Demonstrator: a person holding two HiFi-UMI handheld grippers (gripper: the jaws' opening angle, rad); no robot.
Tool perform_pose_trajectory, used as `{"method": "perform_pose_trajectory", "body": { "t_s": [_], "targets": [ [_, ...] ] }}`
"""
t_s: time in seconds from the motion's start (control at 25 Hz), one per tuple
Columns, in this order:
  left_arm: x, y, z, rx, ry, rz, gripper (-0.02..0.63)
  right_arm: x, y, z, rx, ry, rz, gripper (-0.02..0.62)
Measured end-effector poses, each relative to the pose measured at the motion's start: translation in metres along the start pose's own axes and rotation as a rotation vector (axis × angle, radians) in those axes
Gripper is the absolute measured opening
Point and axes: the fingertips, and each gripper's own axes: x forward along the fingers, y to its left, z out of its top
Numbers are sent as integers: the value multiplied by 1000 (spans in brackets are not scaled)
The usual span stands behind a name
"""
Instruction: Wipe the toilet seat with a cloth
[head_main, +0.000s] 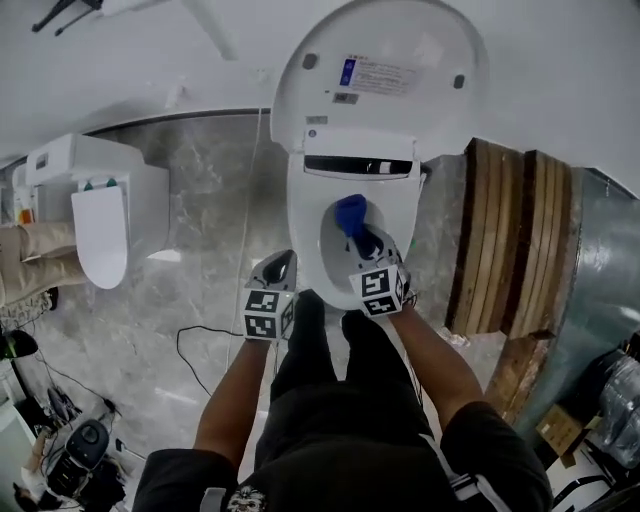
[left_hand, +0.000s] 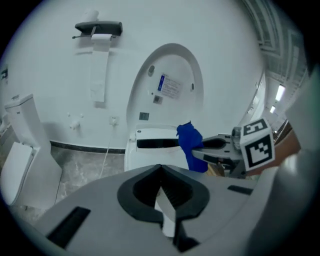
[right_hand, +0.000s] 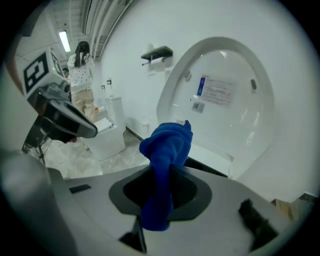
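Cloth (right_hand: 167, 150) first: it is blue, bunched into a thick wad, and the right gripper (head_main: 360, 238) has its jaws clenched on the middle of it. I read it as hanging over the bowl opening, near the seat (head_main: 302, 215) but not pressed to it; whether any corner brushes the ring I cannot tell from the head view. Its long axis runs along the jaws. The fat rolled end sticks out past the tips toward the raised lid (head_main: 380, 70), and a thinner tail trails back under the pinch toward me. The cloth therefore points at the back of the toilet, not across the ring. As for progress, I see no streak, damp patch or mark on the white seat that would tell me which part has been wiped, so I would count the whole ring as still to do. My judgement is that the cloth is in hand and in place, but the wiping contact itself is not made at this moment. The bunched shape gives little flat face, so I expect I will have to press the wad down and drag it round the rim. The left gripper (head_main: 283, 262) is squeezed closed on nothing, held just off the toilet's front-left edge above the grey marble floor (head_main: 200, 200). Further out are a second toilet (head_main: 100, 210) to the left, stacked wooden planks (head_main: 510, 240) to the right and a paper holder (left_hand: 98, 27) on the wall.
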Motion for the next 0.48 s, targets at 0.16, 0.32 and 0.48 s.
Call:
{"method": "perform_pose_trajectory", "body": {
  "t_s": [0.16, 0.32, 0.48],
  "targets": [
    [-22, -19, 34, 85, -90, 0, 9, -68, -7, 25, 11, -120, -64, 78],
    [-52, -39, 48, 73, -166, 25, 9, -130, -9, 31, 65, -181, -91, 78],
    [-71, -59, 63, 86, -213, 67, 9, -172, -18, 35, 113, -209, -124, 77]
  ]
}}
